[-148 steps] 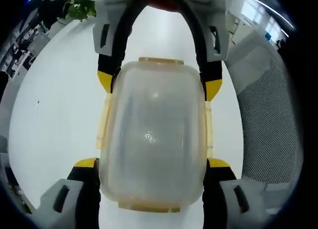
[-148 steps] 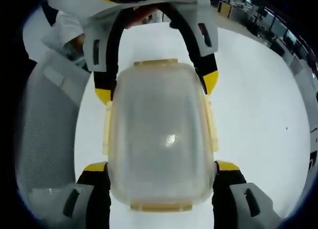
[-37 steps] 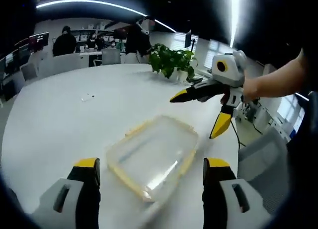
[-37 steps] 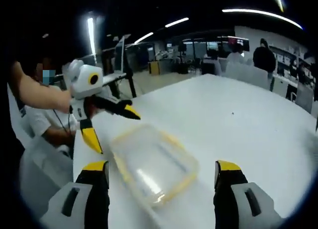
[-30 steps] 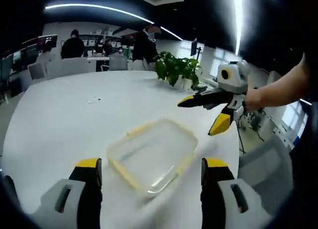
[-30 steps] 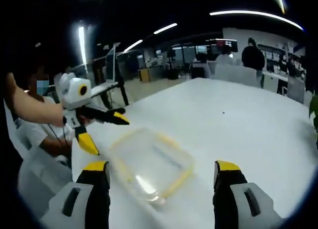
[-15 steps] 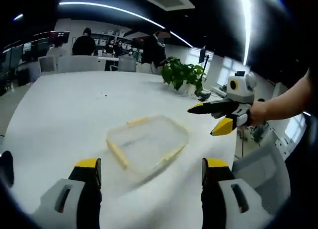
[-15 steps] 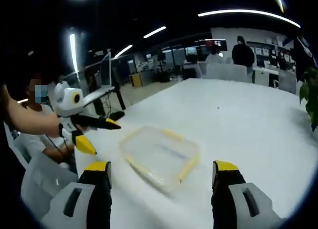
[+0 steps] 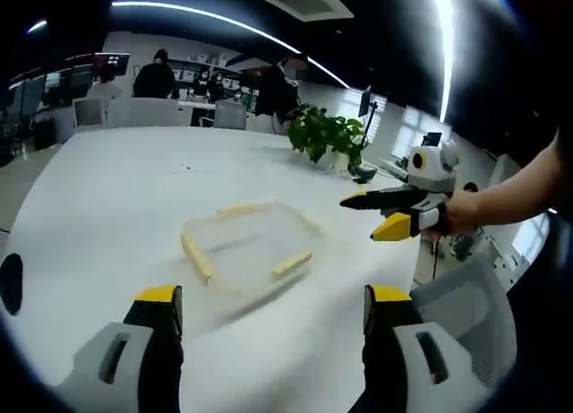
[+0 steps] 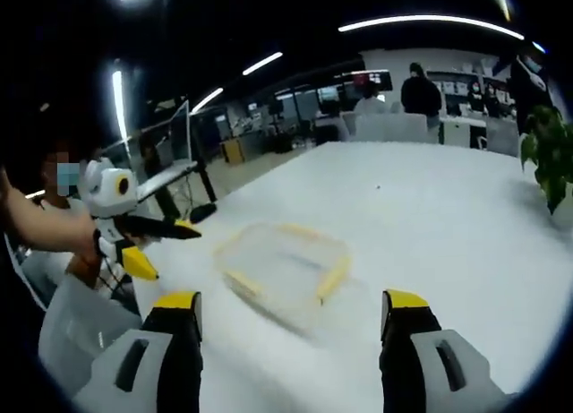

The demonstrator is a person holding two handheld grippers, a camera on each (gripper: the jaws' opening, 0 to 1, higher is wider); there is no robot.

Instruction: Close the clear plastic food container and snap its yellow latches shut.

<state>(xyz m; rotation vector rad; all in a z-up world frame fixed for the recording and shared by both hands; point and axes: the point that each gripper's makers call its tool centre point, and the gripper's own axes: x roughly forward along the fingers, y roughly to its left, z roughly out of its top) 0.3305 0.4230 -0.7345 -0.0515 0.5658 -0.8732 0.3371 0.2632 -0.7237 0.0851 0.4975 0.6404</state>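
Two grippers hang apart above the white worktop, each with its fingers spread wide and nothing between them. In the left gripper view, the left gripper shows its yellow-tipped fingers at 6 o'clock, and just beyond them, near the middle, lies the clear plastic food container flat on the worktop, its yellow latches lying along its edges; blur keeps me from telling whether they are snapped down. At 3 o'clock the right gripper hovers off the container's far side, held by a person's hand, its two points parted and clear of the container. Farther off, at 1 o'clock, a green potted plant stands on the worktop, and at 12 o'clock people sit at desks in the background.

In the right gripper view, the right gripper frames the same container with its open fingers, well short of it. At 9 o'clock the left gripper is held beside the container, not touching it, fingers apart. A grey chair sits at 8 o'clock beside the worktop's edge.
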